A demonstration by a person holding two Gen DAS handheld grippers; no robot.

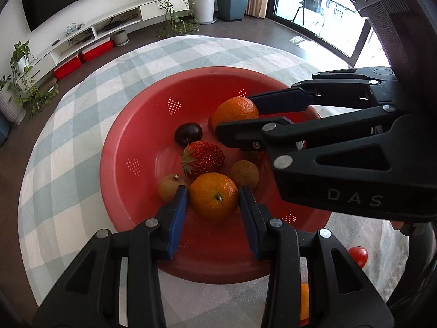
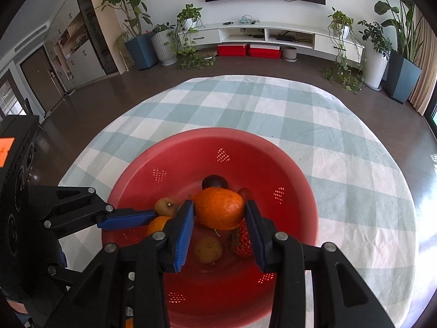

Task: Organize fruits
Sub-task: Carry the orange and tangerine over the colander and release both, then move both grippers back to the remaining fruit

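Over the red colander, the left gripper is clamped on a mandarin above its near side; the right gripper clamps another mandarin above its middle, both ready to drop

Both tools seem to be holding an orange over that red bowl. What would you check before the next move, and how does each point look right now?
1. Left tool grips its orange: ok, a pad sits on each side.
2. Right tool grips the other orange: ok, pads press both sides.
3. Both oranges are over the red bowl: ok.
4. Room to set them down: not ok at the middle, where the strawberry, dark cherry and two brownish fruits lie.
5. The tools clear each other: cannot tell; they look close.
6. Fruit left outside: not ok, a small tomato lies on the checked cloth.
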